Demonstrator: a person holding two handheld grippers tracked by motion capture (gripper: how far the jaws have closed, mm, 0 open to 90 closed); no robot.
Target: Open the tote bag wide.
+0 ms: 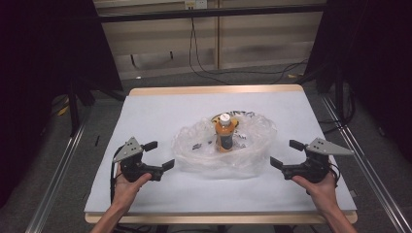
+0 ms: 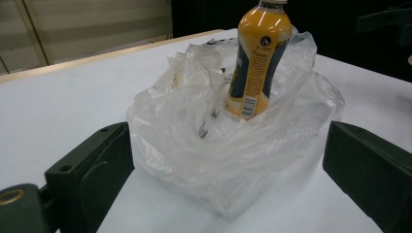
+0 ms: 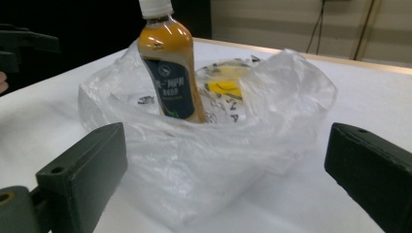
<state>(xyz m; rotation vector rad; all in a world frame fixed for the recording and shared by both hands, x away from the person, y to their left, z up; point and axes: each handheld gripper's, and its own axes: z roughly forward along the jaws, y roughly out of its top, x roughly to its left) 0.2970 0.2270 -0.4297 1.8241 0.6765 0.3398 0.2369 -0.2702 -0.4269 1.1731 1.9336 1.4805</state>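
Observation:
An orange drink bottle (image 1: 225, 134) with a white cap and dark label stands upright inside a crumpled clear plastic bag (image 1: 221, 155) in the middle of the white table. My left gripper (image 1: 158, 154) sits to the bag's left, jaws wide open and empty. At the bag's right, my right gripper (image 1: 286, 153) is likewise open with nothing held. In the left gripper view the bottle (image 2: 257, 60) rises out of the bag (image 2: 228, 145) ahead of the jaws. The right gripper view has the bottle (image 3: 170, 68) and bag (image 3: 214, 145) just beyond its spread jaws.
The white table (image 1: 160, 111) has a wooden rim. Metal rails run along both sides on the floor. Cables trail on the floor behind the table, in front of a pale wall. Dark curtains hang at left and right.

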